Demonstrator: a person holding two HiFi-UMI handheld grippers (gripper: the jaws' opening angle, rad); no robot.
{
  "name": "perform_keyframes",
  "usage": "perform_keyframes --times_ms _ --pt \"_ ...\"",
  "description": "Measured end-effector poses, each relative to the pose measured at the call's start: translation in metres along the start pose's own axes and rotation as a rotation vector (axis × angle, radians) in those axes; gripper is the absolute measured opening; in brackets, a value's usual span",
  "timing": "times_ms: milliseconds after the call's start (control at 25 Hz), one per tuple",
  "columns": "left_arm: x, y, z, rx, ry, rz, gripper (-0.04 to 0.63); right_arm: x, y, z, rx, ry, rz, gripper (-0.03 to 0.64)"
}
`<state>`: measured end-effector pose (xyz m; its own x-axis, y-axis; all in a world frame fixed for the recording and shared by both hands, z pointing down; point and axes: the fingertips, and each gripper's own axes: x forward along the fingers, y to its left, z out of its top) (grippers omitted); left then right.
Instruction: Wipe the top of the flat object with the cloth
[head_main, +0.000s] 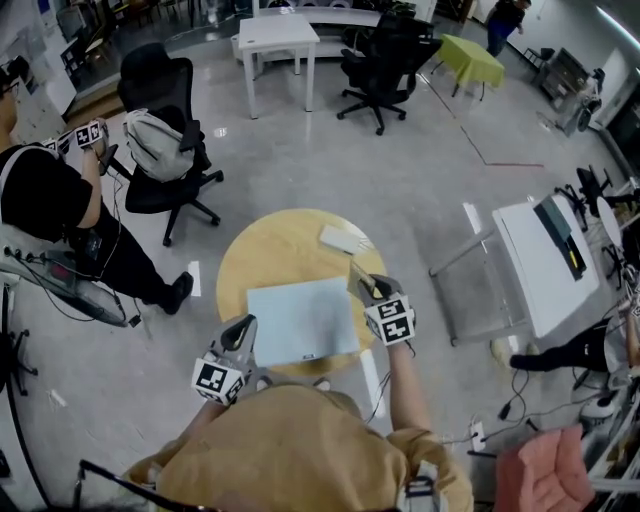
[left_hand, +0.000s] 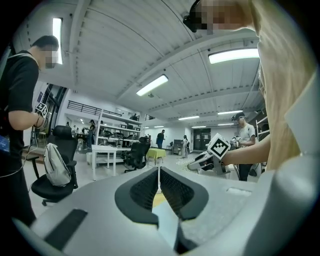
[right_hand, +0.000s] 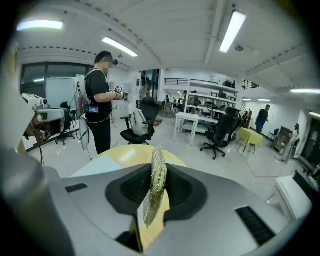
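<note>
Round yellow desk (head_main: 262, 250) carries a pale blue flat board (head_main: 300, 320). Beside the board's left edge, the left hand-held gripper (head_main: 242, 330) is closed and empty. At the right edge, the right hand-held gripper (head_main: 368, 287) pinches a yellow-green cloth (right_hand: 156, 182). Farther back lies a small white pad (head_main: 340, 238).

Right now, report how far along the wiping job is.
Done: the right gripper has the cloth pinched in its jaws. In hand: the left gripper is shut on the near left edge of the flat object, seemingly steadying it. Left: the whole wipe; the cloth is at its right edge, contact unclear.
</note>
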<state>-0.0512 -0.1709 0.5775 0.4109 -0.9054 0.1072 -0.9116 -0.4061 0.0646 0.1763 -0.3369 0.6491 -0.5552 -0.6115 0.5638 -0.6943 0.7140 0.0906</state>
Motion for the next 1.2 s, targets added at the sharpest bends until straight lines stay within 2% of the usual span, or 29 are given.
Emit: perform_keyframes --times_ms 280,440,800,1200 --pt "-0.015 0.008 0.009 0.036 -0.013 0.021 0.014 -0.039 0.051 0.077 -0.072 -0.212 0.003 0.064" --pt "-0.028 0.019 0.014 0.045 -0.024 0.043 0.014 -0.059 0.080 0.106 -0.127 -0.301 -0.004 0.064" --pt "-0.056 0.028 0.035 0.061 -0.075 0.062 0.003 -0.110 0.144 0.150 -0.162 -0.463 0.011 0.064" --pt "-0.087 0.032 0.040 0.080 -0.105 0.099 0.003 -0.159 0.182 0.171 -0.240 -0.565 -0.013 0.064"
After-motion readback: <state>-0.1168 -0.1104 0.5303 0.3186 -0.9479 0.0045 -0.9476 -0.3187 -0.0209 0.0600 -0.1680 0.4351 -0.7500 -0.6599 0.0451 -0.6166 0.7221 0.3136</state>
